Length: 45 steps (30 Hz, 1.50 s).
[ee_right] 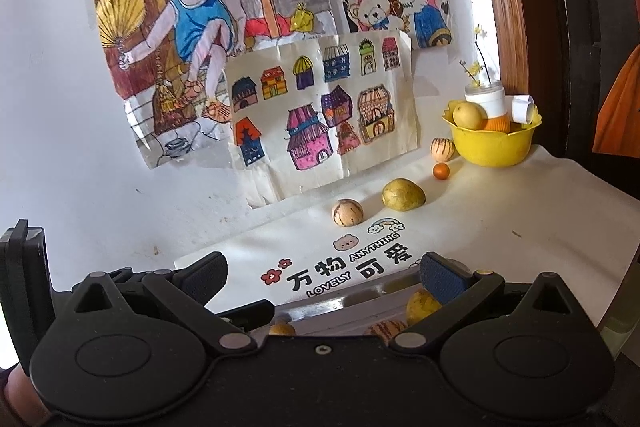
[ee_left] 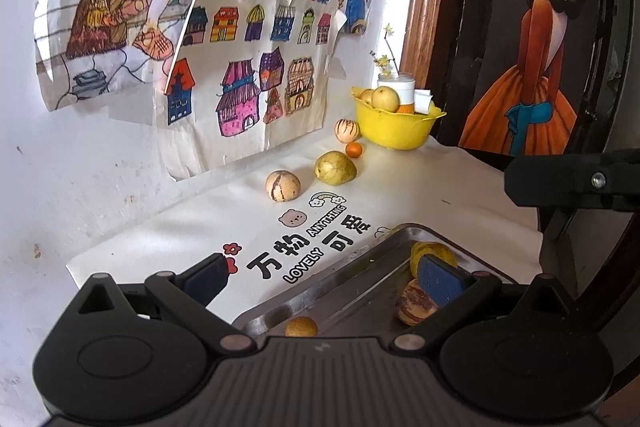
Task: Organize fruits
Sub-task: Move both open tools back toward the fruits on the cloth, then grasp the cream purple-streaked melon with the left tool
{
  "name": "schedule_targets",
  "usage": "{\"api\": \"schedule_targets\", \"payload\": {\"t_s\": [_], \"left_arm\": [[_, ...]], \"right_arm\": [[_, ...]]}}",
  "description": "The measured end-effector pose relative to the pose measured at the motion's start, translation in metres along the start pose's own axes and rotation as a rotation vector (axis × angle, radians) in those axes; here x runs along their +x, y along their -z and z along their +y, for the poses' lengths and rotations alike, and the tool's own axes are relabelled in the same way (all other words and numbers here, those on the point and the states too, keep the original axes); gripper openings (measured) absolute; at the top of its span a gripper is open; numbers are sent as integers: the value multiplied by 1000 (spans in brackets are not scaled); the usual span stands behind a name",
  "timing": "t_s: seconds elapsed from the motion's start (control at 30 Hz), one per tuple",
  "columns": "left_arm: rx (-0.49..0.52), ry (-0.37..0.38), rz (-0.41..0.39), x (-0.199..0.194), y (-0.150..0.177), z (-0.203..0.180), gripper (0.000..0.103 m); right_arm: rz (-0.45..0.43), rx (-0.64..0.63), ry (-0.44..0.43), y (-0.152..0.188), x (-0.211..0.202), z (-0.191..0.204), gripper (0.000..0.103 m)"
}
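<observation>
A metal tray (ee_left: 344, 279) lies near me on the white cloth and holds a yellow fruit (ee_left: 434, 254), a striped fruit (ee_left: 414, 303) and a small yellow fruit (ee_left: 301, 327). On the cloth beyond lie a striped melon (ee_left: 283, 185), a yellow-green pear (ee_left: 335, 168), a small orange (ee_left: 354, 149) and another striped melon (ee_left: 347, 130). A yellow bowl (ee_left: 394, 129) at the back holds more fruit. My left gripper (ee_left: 324, 277) is open and empty over the tray. My right gripper (ee_right: 324, 273) is open and empty above the tray's edge (ee_right: 320, 305).
Children's drawings (ee_left: 248, 67) hang on the white wall at the left. A white jar with a flower twig (ee_left: 396, 83) stands in the bowl. A dark painted panel (ee_left: 532, 39) and a wooden frame stand at the right. The cloth ends at the right edge (ee_right: 600, 211).
</observation>
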<state>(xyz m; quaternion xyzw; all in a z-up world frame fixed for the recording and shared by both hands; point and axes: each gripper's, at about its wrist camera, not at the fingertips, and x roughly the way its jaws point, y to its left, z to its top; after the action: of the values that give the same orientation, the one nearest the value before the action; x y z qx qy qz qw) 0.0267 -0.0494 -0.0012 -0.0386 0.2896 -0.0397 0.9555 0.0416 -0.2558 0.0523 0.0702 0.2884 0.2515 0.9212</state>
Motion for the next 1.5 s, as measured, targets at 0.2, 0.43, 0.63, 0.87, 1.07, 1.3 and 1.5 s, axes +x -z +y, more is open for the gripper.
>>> {"api": "schedule_targets", "payload": {"t_s": [0.2,0.43,0.63,0.87,1.07,1.3,1.5], "left_arm": [[0,-9,19,23,-8,4,103],[11,-26,23,56,-24,9,103],[25,-49,37,94,-41,17,103],[36,-60,52,140,-59,27,103],[50,-62,59,182,-74,32,103],[72,-57,78,234,-85,36,102],[77,-61,105,266,-86,41,102]], "right_arm": [[16,-7,6,-10,22,-13,102],[34,-30,11,-29,50,-32,102],[56,-52,22,-51,85,-50,102],[86,-76,28,-72,128,-68,102],[115,-97,43,-92,170,-87,102],[172,-135,73,-110,227,-112,102],[246,-129,113,-119,292,-137,102]]}}
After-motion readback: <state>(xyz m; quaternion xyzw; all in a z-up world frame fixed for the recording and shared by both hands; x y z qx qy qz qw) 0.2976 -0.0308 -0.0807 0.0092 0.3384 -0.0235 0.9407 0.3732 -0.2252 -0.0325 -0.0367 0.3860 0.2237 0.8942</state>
